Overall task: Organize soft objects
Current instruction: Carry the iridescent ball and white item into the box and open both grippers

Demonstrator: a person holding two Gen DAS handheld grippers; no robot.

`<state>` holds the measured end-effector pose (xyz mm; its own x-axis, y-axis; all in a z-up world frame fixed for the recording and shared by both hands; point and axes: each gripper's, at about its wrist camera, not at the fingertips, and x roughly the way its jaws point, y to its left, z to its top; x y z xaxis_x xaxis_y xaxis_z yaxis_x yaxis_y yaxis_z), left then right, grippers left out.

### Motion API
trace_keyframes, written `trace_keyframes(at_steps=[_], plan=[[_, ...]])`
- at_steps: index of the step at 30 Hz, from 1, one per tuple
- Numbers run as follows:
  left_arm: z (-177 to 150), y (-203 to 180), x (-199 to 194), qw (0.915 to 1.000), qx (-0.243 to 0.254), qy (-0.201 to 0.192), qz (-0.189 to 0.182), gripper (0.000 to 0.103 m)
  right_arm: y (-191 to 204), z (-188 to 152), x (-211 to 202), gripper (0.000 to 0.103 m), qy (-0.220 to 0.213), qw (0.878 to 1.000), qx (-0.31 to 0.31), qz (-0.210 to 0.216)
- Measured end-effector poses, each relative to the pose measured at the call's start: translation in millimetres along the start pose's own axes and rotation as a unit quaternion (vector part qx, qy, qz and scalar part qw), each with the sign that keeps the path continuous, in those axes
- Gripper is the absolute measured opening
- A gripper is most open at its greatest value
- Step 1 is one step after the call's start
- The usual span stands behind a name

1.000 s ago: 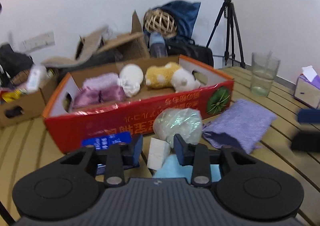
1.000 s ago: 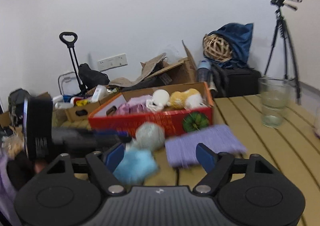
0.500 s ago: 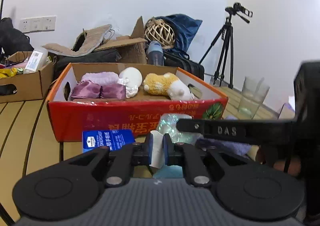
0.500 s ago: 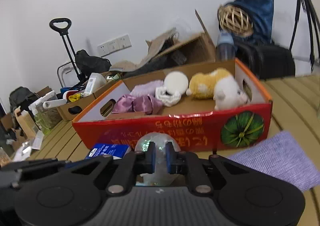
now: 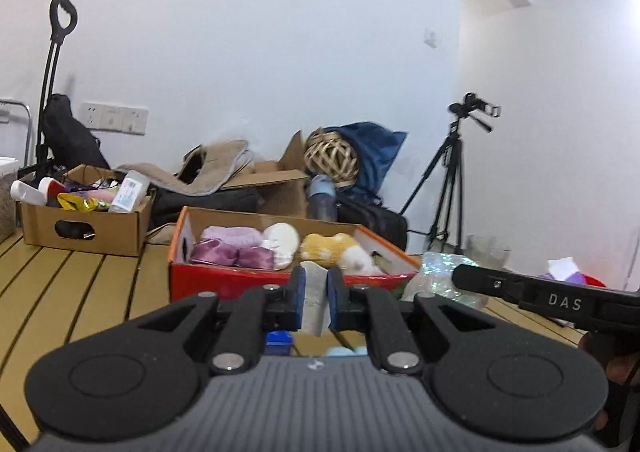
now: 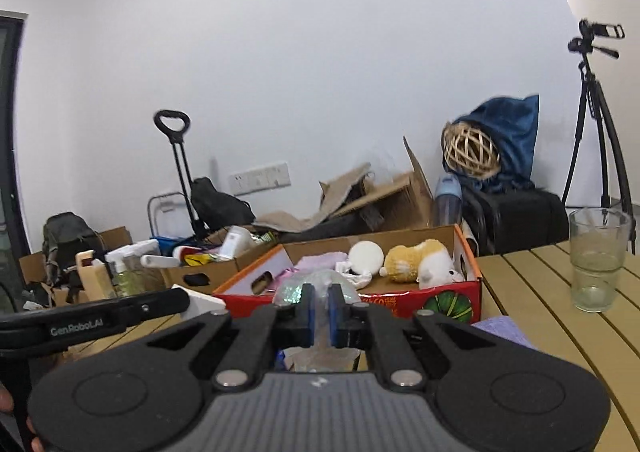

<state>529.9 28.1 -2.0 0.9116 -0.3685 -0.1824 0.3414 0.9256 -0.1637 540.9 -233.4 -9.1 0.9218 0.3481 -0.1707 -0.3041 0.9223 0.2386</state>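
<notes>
My left gripper is shut on a white sponge block and holds it above the table in front of the red box. My right gripper is shut on a shiny iridescent puff ball, which also shows in the left wrist view. The red box holds purple cloths, a white plush and a yellow-white plush toy. A purple cloth lies on the table at the right.
A brown cardboard box of bottles stands on the table's far left. A drinking glass stands at the right. A blue packet lies under my left gripper. A tripod and bags stand behind the table.
Both grippers closed on their objects and lifted them off the table: the left with the white sponge, the right with the shiny puff ball. Both views now look higher.
</notes>
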Motion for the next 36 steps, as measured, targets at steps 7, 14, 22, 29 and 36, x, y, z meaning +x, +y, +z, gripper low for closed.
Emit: trace_keyframes(at_steps=[7,14,22,29,36], plan=[[34.3,-11.1,23.1,0.9999,0.008,0.002,-0.01,0.013,-16.2,20.9,5.8,0.006,-0.004,1.0,0.008,-0.009],[69.2,0.8,162.2,0.9984,-0.022,0.053,-0.003,0.014,-59.2,73.9,115.1,0.007,0.042,0.997,0.062,-0.015],[43.5,39.3,261.7,0.9813,-0.102,0.145,0.075,0.046,-105.1,52.4,230.6,0.02,0.117,0.982,0.132,-0.069],[51.9,42.2,248.9,0.9843,-0.105,0.12,0.075,0.069,-102.1,54.6,229.4,0.037,0.098,0.983,0.138,-0.072],[70.1,24.1,203.9,0.991,-0.052,0.094,0.08,0.075,-83.8,86.1,172.2,0.046,0.052,0.991,0.078,-0.095]])
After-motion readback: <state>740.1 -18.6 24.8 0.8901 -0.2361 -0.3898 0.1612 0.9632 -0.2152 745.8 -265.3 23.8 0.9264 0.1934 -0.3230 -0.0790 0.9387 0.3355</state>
